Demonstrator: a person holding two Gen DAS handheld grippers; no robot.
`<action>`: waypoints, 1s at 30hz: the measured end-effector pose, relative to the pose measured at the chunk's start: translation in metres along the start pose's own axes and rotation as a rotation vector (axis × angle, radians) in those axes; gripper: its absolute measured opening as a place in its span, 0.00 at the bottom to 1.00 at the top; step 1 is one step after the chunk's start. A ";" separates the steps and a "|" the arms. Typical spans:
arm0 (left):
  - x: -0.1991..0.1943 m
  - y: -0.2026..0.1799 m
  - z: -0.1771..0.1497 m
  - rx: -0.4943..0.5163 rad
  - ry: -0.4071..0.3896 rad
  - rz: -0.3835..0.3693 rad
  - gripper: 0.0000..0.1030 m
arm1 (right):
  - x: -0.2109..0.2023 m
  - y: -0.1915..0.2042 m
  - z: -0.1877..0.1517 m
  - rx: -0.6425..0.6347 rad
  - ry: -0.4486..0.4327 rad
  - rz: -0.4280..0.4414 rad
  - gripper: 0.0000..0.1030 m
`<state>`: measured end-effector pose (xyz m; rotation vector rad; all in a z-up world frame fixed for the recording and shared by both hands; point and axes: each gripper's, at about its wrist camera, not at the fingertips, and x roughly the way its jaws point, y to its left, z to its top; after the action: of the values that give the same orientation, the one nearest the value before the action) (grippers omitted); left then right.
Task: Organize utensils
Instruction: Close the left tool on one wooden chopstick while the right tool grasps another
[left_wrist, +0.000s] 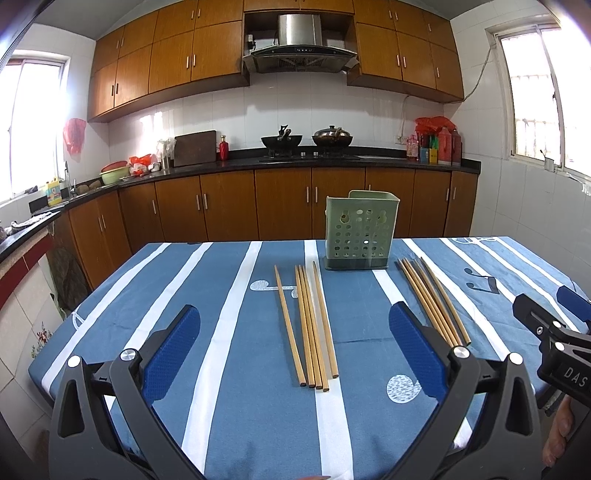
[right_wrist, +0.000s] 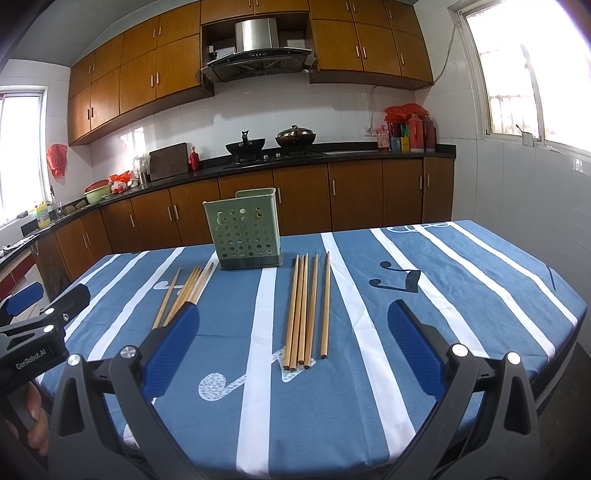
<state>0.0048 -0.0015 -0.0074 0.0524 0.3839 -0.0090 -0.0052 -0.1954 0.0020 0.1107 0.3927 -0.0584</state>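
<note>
Both our grippers are up off the table with jaws spread wide, nothing between the blue pads. The left gripper (left_wrist: 295, 347) looks down the length of the left chopstick bundle (left_wrist: 308, 328), five light wooden sticks lying loosely side by side on the blue striped tablecloth (left_wrist: 229, 406), one stick set slightly apart on the left. The right gripper (right_wrist: 293, 341) is lined up the same way over the right chopstick bundle (right_wrist: 306, 314), also five sticks, near ends roughly even, the rightmost one a bit apart. Both bundles lie flat, untouched. The green perforated utensil holder (left_wrist: 361, 229) stands upright at the far side of the table, between the far ends of the two bundles and just beyond them; we can't see anything inside it through the holes. From the left wrist view the right gripper shows at the right edge with a hand (left_wrist: 559, 435) below it.
</note>
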 end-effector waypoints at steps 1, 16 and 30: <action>0.000 0.000 -0.001 -0.001 0.002 0.001 0.98 | 0.003 0.000 -0.001 0.003 0.003 -0.001 0.96; 0.052 0.046 0.006 -0.132 0.191 0.040 0.98 | 0.098 -0.036 0.025 0.081 0.257 -0.091 0.69; 0.113 0.057 -0.010 -0.159 0.453 -0.066 0.53 | 0.182 -0.042 -0.015 0.081 0.516 -0.064 0.17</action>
<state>0.1067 0.0562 -0.0558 -0.1177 0.8381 -0.0323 0.1539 -0.2415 -0.0857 0.1944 0.9099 -0.1099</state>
